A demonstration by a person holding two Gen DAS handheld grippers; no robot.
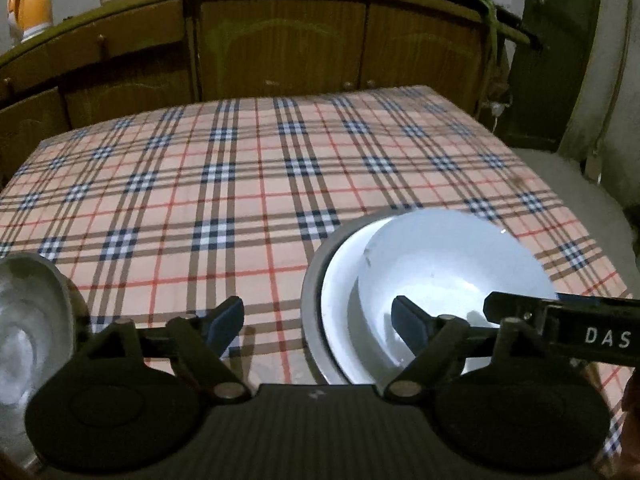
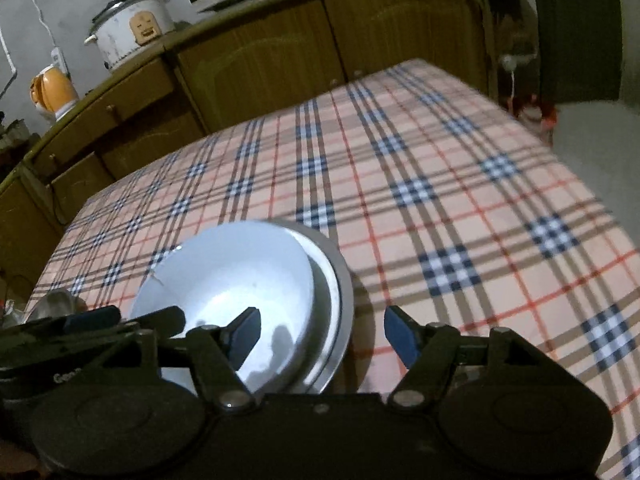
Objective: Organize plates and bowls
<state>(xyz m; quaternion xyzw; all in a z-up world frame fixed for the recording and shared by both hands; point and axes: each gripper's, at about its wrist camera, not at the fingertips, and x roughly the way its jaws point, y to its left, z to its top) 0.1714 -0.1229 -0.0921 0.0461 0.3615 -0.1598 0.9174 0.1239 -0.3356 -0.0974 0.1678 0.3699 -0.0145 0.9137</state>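
Kettle (image 1: 30, 6), cooker (image 2: 132, 28) (beyond table)

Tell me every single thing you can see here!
bowl: one, white, sitting inside the plate
plate: one, grey rim, on the table's near right part
metal dish: one, silvery, near left edge
tablecloth: one, pink checked, covering the table
cupboards: brown, behind the table
kettle: one, orange, on the cupboards
rice cooker: one, white, on the cupboards
left hand-held gripper: black, blue pads, open, empty
right hand-held gripper: same, open astride the plate's rim
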